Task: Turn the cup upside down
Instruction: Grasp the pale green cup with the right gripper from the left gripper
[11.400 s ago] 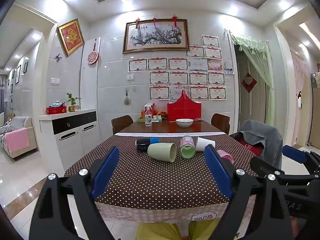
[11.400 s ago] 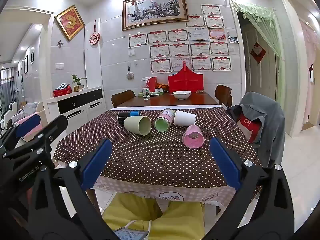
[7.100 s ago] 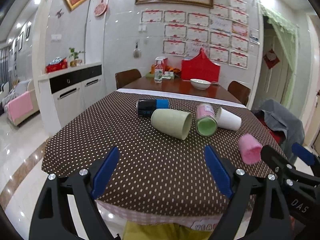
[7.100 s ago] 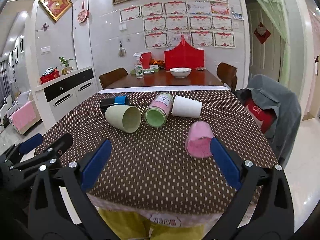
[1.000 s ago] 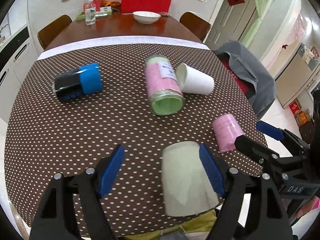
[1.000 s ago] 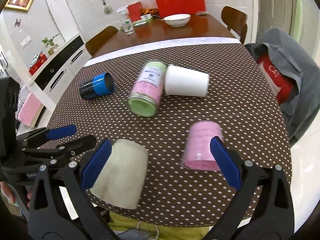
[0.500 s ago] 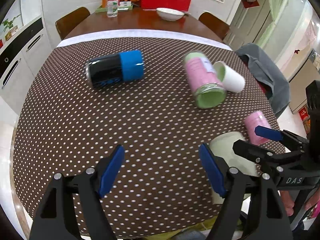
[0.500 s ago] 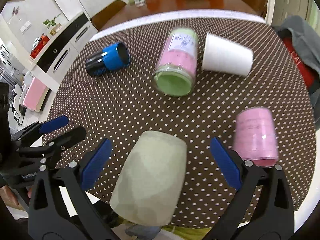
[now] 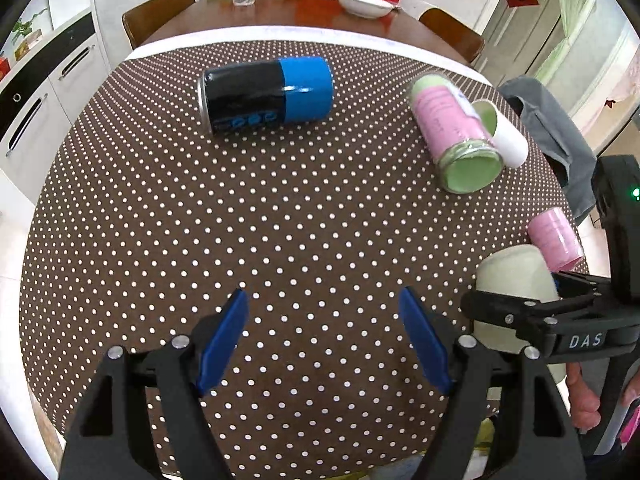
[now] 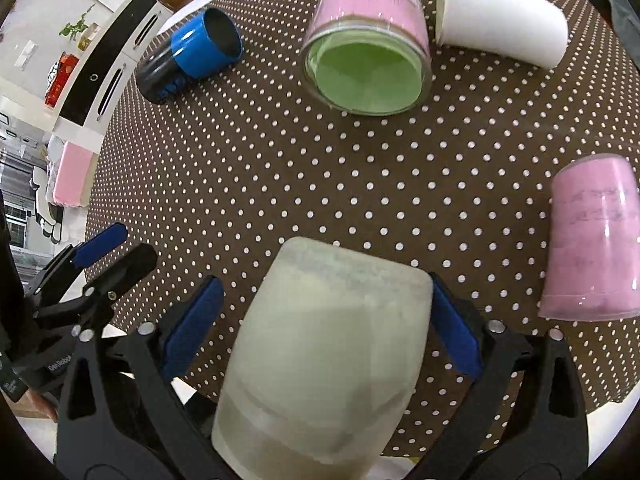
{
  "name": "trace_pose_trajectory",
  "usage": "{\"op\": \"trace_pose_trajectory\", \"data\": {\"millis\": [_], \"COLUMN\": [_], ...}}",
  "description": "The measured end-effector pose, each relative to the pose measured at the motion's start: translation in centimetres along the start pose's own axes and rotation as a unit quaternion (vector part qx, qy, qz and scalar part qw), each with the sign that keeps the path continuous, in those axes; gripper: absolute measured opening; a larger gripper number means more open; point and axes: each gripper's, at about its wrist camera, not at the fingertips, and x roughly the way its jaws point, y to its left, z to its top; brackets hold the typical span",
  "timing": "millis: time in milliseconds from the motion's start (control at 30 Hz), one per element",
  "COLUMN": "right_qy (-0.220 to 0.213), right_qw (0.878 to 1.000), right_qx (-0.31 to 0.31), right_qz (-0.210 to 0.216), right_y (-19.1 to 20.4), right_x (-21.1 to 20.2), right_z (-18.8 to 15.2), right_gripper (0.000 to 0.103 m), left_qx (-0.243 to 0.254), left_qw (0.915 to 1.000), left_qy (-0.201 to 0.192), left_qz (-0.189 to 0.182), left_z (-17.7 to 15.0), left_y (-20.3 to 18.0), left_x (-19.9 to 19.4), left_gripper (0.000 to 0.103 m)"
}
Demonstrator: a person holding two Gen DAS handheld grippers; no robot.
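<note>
A pale green cup (image 10: 328, 352) stands upside down near the table's front edge, base up; it also shows in the left wrist view (image 9: 514, 280). My right gripper (image 10: 320, 324) straddles it: the right pad touches the cup, a small gap shows at the left pad. My left gripper (image 9: 322, 344) is open and empty over bare tablecloth to the cup's left; it shows at the left edge of the right wrist view (image 10: 108, 248).
On the brown dotted tablecloth (image 9: 280, 208) lie a black-and-blue can (image 9: 266, 94), a pink-labelled green jar (image 9: 456, 136), a white paper cup (image 9: 506, 136) and a pink cup (image 9: 554, 238) near the right edge. A grey jacket hangs on a chair (image 9: 552, 128).
The right gripper's jaws have narrowed around the upside-down green cup and moved lower and closer to it. The left gripper has swung left, away from the cup.
</note>
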Motion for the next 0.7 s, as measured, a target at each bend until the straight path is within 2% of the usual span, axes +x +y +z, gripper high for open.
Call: {"op": "trace_pose_trajectory", "data": {"millis": [33, 67, 300, 700], "right_qy": [-0.002, -0.001, -0.001, -0.067], "right_qw": [1.0, 1.0, 1.0, 0.996], "right_qx": [-0.005, -0.008, -0.007, -0.057], "right_qz": [-0.006, -0.007, 0.005, -0.029], "right_y": [0.3, 0.4, -0.1, 1.0], "right_x": [0.0, -0.1, -0.6, -4.4], "right_z": [0.0, 0.0, 0.0, 0.8], "right_gripper": [0.078, 0.075, 0.074, 0.073], "left_qx": [0.002, 0.003, 0.009, 0.016], "left_qw": [1.0, 1.0, 1.0, 0.9997], "left_qy": [0.003, 0.005, -0.001, -0.02], "left_qz": [-0.001, -0.002, -0.003, -0.005], "left_z": [0.0, 0.0, 0.8, 1.6], "left_y": [0.0, -0.2, -1.4, -3.2], "left_x": [0.2, 0.4, 0.7, -0.3], "left_gripper": [0.076, 0.076, 0.076, 0.076]}}
